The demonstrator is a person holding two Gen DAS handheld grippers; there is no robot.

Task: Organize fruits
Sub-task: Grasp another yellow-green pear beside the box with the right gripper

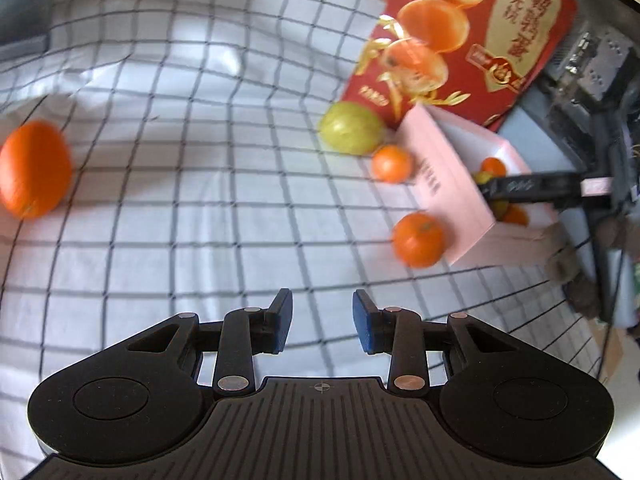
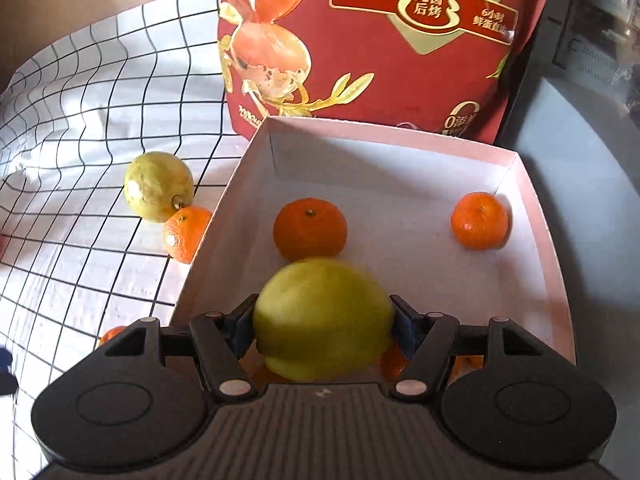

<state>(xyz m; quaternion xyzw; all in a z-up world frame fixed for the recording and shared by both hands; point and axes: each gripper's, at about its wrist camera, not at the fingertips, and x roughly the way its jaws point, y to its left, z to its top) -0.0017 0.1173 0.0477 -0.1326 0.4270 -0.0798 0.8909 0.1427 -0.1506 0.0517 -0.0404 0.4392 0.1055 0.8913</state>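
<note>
Two tangerines [image 2: 309,227] — box [image 2: 536,216] mid-floor bare

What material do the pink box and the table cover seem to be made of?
Pink box: probably matte cardboard, with thin, stiff walls and sharp folded corners. Table cover: likely woven cloth, white with a dark grid, since it lies in soft wrinkles.

Our left gripper [image 1: 322,320] hangs with its jaws apart and nothing between them, pointing toward 12 o'clock. Our right gripper [image 2: 322,330] clamps a lemon [image 2: 324,320] between both pads.
</note>
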